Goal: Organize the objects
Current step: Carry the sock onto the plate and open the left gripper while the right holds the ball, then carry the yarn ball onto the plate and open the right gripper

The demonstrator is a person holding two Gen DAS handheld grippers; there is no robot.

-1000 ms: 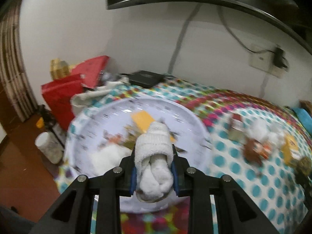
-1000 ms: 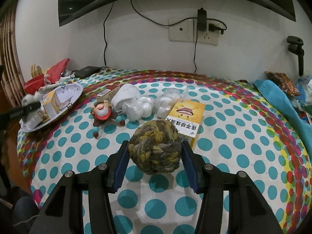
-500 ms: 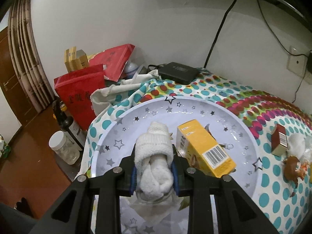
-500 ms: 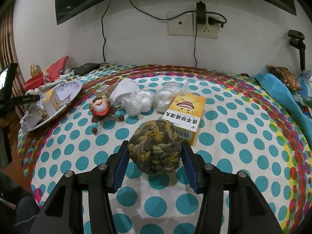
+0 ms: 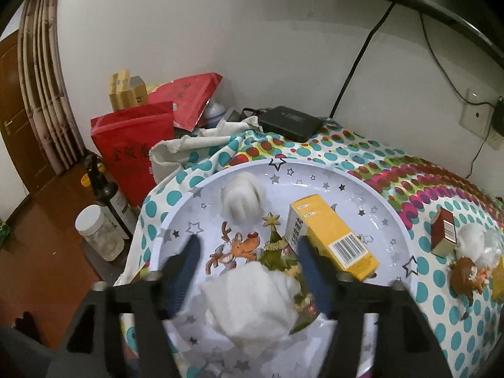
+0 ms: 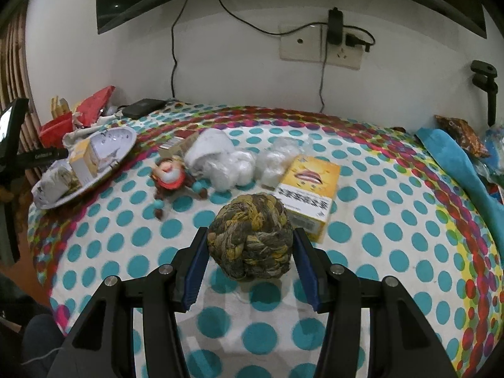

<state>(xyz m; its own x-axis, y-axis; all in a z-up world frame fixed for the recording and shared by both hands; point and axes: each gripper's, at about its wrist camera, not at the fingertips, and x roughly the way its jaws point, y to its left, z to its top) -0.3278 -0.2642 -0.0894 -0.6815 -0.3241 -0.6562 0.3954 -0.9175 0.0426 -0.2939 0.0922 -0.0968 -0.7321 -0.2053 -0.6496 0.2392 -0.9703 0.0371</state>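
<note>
My left gripper point(image 5: 249, 271) is open over a white star-printed tray point(image 5: 371, 189). A rolled white sock point(image 5: 241, 200) lies loose at the tray's far side, beyond the fingertips. A yellow box point(image 5: 334, 239) and a white fluffy wad point(image 5: 252, 302) also lie in the tray. My right gripper point(image 6: 250, 252) is shut on a yellow-grey braided yarn ball point(image 6: 250, 236), held just above the polka-dot tablecloth. The tray point(image 6: 118, 140) shows at the far left in the right wrist view.
On the cloth lie a doll point(image 6: 170, 174), white plastic wads point(image 6: 226, 163), a clear bag point(image 6: 280, 154), a yellow box point(image 6: 310, 189) and a small red box point(image 5: 442, 231). Red bags point(image 5: 132, 145), bottles point(image 5: 107, 198) and a black box point(image 5: 291, 121) stand past the tray. A blue cloth point(image 6: 456, 163) lies right.
My left gripper has opened and let go of the white sock, which now lies in the tray. The right gripper has stayed almost still, holding the yarn ball.
</note>
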